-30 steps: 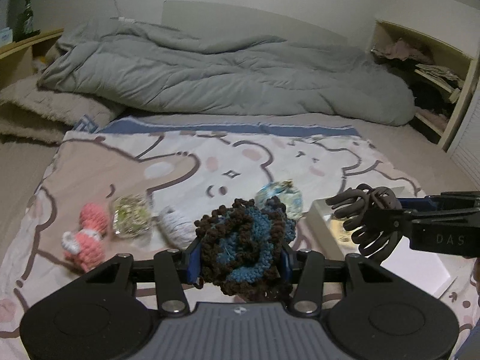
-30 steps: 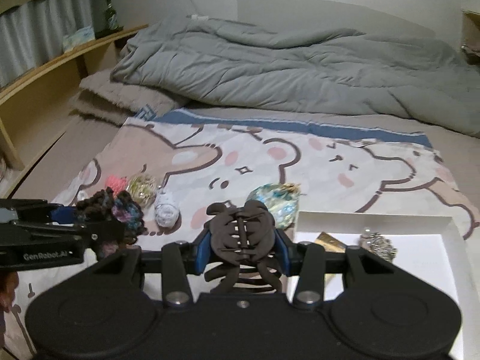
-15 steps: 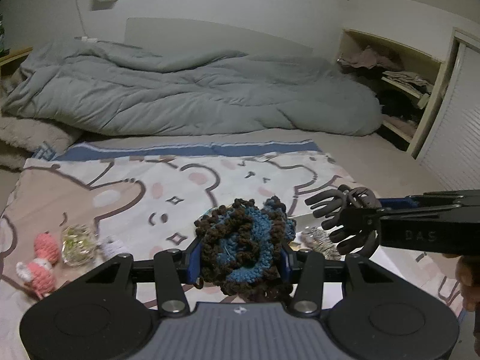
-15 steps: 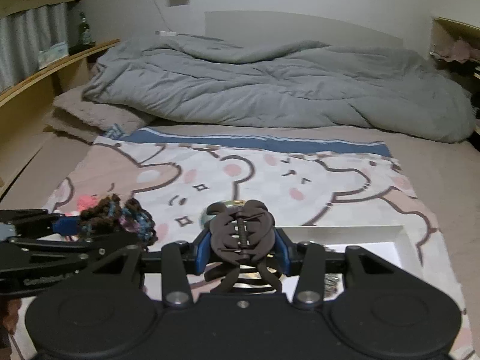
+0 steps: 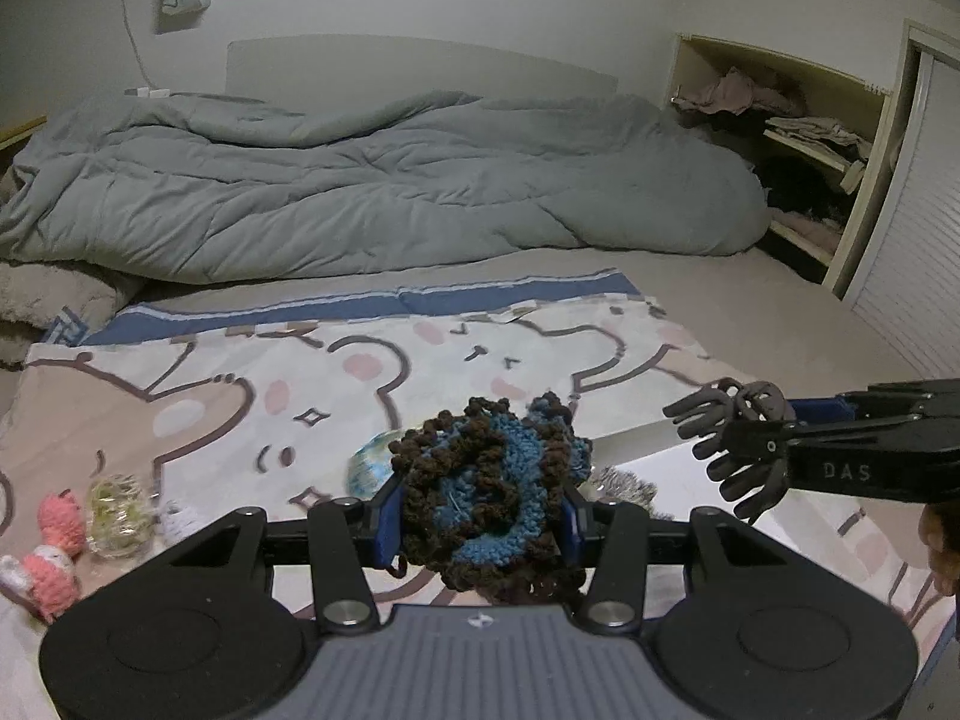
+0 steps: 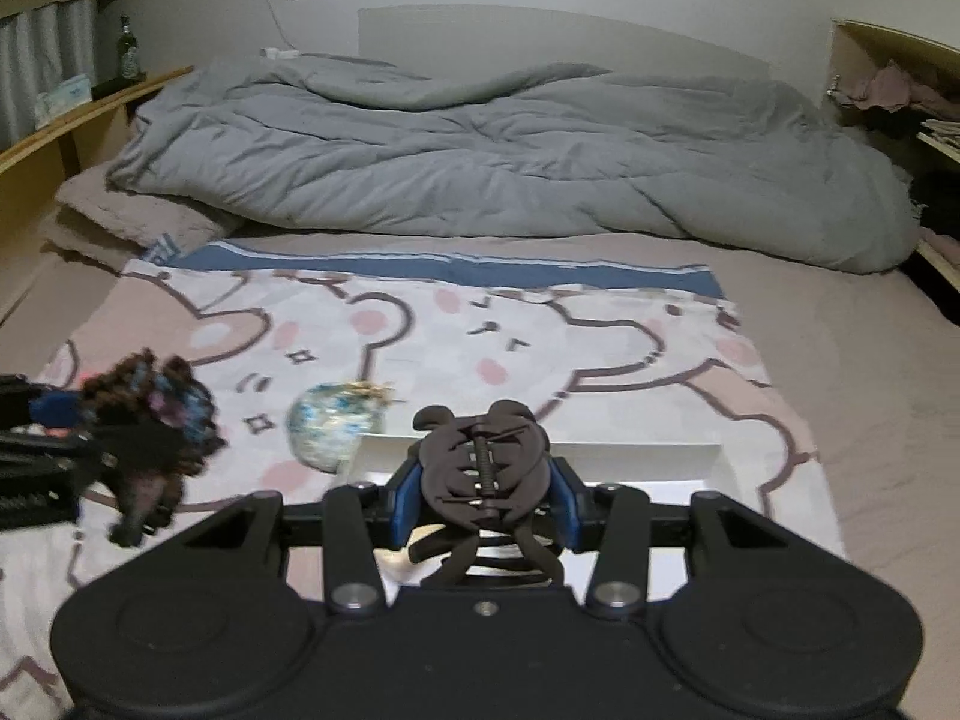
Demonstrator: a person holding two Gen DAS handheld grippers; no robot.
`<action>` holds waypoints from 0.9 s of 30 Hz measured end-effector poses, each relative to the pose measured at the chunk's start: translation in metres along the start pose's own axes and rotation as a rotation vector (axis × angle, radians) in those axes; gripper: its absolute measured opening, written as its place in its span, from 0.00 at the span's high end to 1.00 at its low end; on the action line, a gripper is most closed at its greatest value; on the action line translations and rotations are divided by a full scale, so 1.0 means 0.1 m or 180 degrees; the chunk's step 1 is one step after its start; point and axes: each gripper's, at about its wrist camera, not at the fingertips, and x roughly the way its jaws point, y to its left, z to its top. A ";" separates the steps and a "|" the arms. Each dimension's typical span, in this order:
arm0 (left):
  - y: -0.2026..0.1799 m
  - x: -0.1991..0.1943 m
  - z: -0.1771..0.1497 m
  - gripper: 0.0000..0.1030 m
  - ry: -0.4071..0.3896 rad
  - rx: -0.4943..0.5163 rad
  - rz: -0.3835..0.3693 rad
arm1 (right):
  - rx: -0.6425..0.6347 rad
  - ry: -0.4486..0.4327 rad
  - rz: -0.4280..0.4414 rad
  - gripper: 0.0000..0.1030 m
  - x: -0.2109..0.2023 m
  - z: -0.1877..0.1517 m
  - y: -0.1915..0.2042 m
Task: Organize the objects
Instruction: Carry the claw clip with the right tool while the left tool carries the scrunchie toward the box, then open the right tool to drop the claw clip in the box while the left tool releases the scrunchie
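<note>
Scrunchie (image 5: 489,495) sits pinched in the left gripper (image 5: 480,516), above the blanket (image 5: 252,384), just left of the tray (image 6: 630,455). Clip (image 6: 483,474) is clamped in the right gripper (image 6: 483,495) over the tray's near part. Risk: soft yarn may snag a pad on release; clip prongs may catch. Both grippers are level, pointing toward the duvet (image 5: 360,192).

A brown-and-blue crochet scrunchie (image 5: 489,495) is clamped btwn the left gripper (image 5: 480,516) pads. Right of the scrunchie, a dark claw clip (image 5: 729,450) is held by the right gripper (image 5: 774,450) above a white tray (image 5: 690,468). Left of the scrunchie, on the bear blanket (image 5: 360,372), pink crochet toys (image 5: 51,540) & a yellowish wrapped ball (image 5: 117,516) are seen.
</note>
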 end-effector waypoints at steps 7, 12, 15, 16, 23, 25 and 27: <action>-0.45 0.34 0.05 0.52 0.0034 0.0082 -0.0218 | 0.0074 0.0001 -0.0118 0.56 0.07 -0.01 -0.48; -0.73 0.59 0.09 0.52 0.0037 0.0102 -0.0427 | 0.0137 0.0000 -0.0164 0.56 0.16 -0.03 -0.77; -0.85 0.73 0.10 0.52 0.0011 0.0089 -0.0577 | 0.0213 -0.0013 -0.0169 0.56 0.21 -0.05 -0.93; -0.87 0.78 0.10 0.52 0.0006 0.0074 -0.0617 | 0.0245 -0.0017 -0.0175 0.56 0.24 -0.06 -0.97; -0.91 1.24 0.09 0.52 0.0009 -0.0203 -0.1044 | 0.0470 0.0048 -0.0255 0.56 0.44 -0.15 -1.33; -0.94 1.38 0.09 0.52 -0.0009 -0.0259 -0.1159 | 0.0504 0.0080 -0.0263 0.56 0.52 -0.18 -1.41; -0.97 1.53 0.07 0.52 0.0019 -0.0325 -0.1252 | 0.0520 0.0089 -0.0255 0.56 0.59 -0.20 -1.47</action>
